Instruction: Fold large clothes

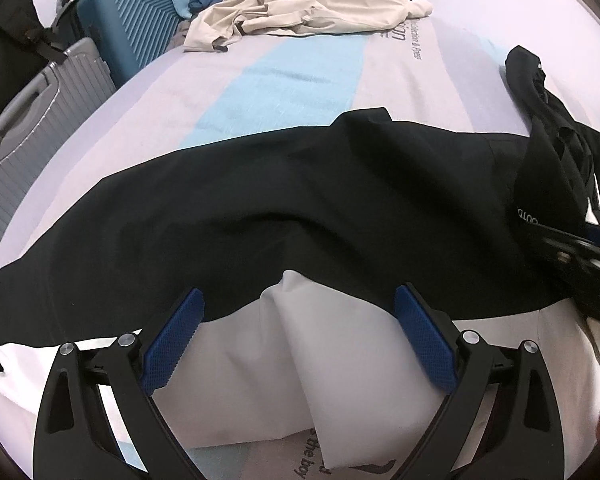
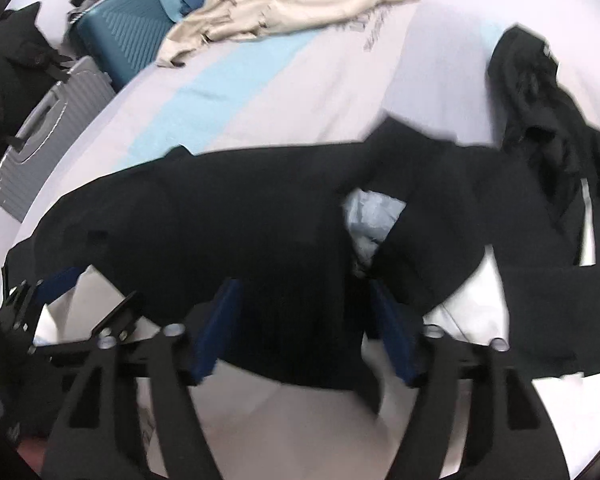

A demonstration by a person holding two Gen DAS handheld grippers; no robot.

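black fabric garment (image 1: 284,208) lies flat on the pale bedsheet (image 1: 300,76), long axis 9-to-3 | left gripper (image 1: 296,312) jaws apart, hem at 12 | right gripper (image 2: 300,308) jaws apart, straddling the near edge, nearer.

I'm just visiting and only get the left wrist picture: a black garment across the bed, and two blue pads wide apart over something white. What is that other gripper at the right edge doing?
Observer: In the right wrist view, the right gripper has its jaws wide apart. The black garment lies between them and is not pinched.
Operator: Is there anything in that black cloth that I miss?
Observer: Yes, a pale bluish patch shows through a gap in it, just beyond the right gripper.
Operator: Does that camera see my gripper too?
Observer: Yes, the left gripper shows at the far left edge, by the garment's end.
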